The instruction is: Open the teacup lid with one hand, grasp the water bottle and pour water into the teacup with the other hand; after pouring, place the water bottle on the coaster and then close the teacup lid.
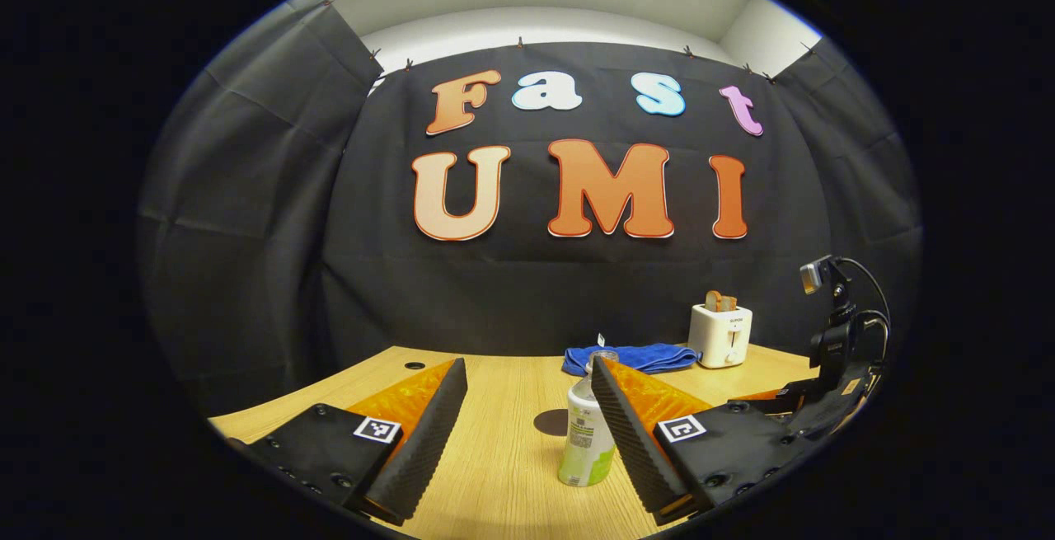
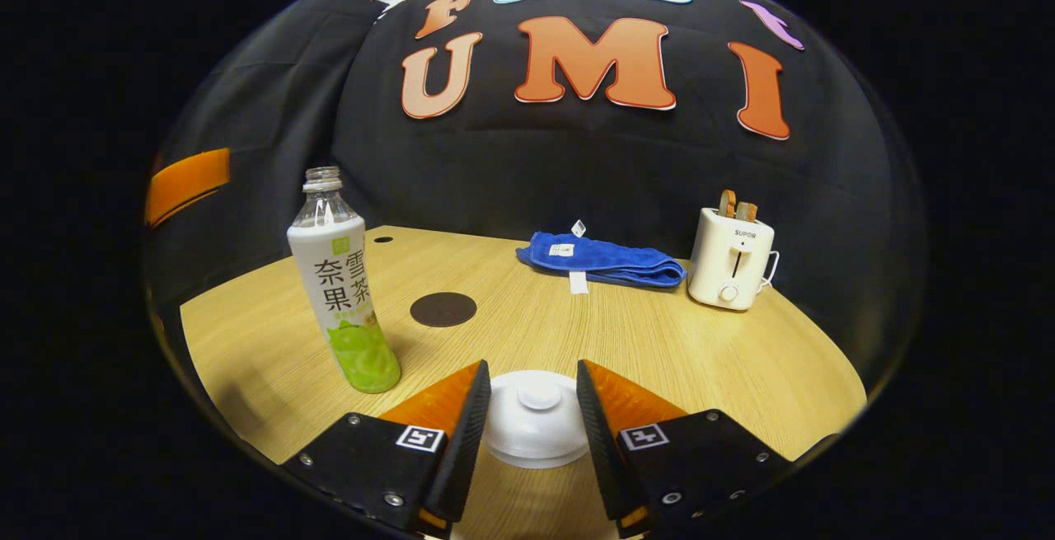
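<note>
The task has barely begun, by my reading: the teacup lid (image 2: pixel 537 416) sits on the cup between the spread fingers of the right gripper (image 2: pixel 534 416), not yet gripped; the water bottle (image 2: pixel 343 293) stands uncapped on the tabletop (image 2: pixel 659 342), unpoured, just inside the left gripper (image 1: pixel 527 424), whose fingers are released; the coaster (image 2: pixel 443 309) lies bare near the bottle; a blue towel (image 2: pixel 606 260) and toaster (image 2: pixel 731 258) stand well behind, blocking nothing.

Black screw-studded tongs (image 2: pixel 532 408) bodies with square black-and-white tag markings
</note>
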